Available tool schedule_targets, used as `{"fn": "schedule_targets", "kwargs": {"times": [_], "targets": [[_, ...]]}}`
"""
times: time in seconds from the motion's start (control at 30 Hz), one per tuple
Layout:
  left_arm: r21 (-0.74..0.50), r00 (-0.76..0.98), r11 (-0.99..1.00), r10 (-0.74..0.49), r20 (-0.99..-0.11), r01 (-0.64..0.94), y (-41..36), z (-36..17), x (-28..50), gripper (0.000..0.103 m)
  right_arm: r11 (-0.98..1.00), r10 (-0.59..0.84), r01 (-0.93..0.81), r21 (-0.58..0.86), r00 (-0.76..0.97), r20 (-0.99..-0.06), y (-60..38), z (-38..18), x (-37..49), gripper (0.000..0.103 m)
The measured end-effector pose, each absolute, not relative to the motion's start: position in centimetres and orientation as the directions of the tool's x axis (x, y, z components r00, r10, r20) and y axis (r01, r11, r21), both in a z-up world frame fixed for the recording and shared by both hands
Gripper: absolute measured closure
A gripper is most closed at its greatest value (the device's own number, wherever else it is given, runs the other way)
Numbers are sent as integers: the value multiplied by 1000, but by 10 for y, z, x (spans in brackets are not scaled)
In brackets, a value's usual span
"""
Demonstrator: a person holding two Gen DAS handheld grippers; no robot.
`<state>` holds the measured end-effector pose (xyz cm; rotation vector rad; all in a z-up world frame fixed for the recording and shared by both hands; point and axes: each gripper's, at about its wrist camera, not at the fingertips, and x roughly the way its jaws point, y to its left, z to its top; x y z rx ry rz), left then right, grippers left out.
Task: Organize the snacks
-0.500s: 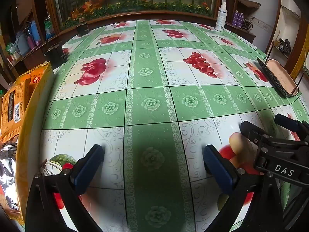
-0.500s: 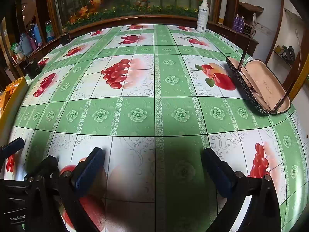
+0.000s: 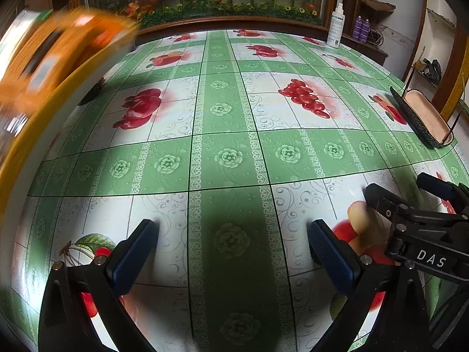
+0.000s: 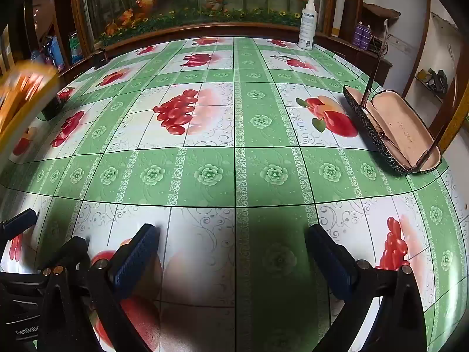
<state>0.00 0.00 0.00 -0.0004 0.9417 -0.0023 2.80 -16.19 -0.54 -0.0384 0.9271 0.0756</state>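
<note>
Both your claws are spread wide with nothing between the pads: left gripper [image 3: 233, 252] and right gripper [image 4: 231, 252] side by side over the near edge of the table [image 3: 228, 158]. The snacks are way off at the left edge: a blurry orange snack packet [image 3: 55, 55] in what looks like a yellow container [image 3: 38, 120] (too smeared to say which one). Swing left, slow down so the view sharpens, and pinch the packet by its edge. The open glasses case [image 4: 392, 132] at the right edge and the spray bottle [image 4: 307, 23] at the far edge aren't in your way.
</note>
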Motion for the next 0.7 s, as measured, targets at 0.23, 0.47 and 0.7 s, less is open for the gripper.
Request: {"fn": "schedule_targets", "kwargs": {"times": [0.23, 0.47, 0.7], "targets": [[-1, 588, 1000, -2, -808, 2, 0, 0, 0, 0, 997, 49, -82, 0, 598, -800, -161, -5, 28, 1], [-1, 589, 1000, -2, -808, 2, 0, 0, 0, 0, 997, 49, -82, 0, 598, -800, -161, -5, 28, 1], [-2, 589, 1000, -3, -808, 2, -1, -1, 1, 0, 997, 49, -82, 0, 598, -800, -162, -5, 29, 1]]}}
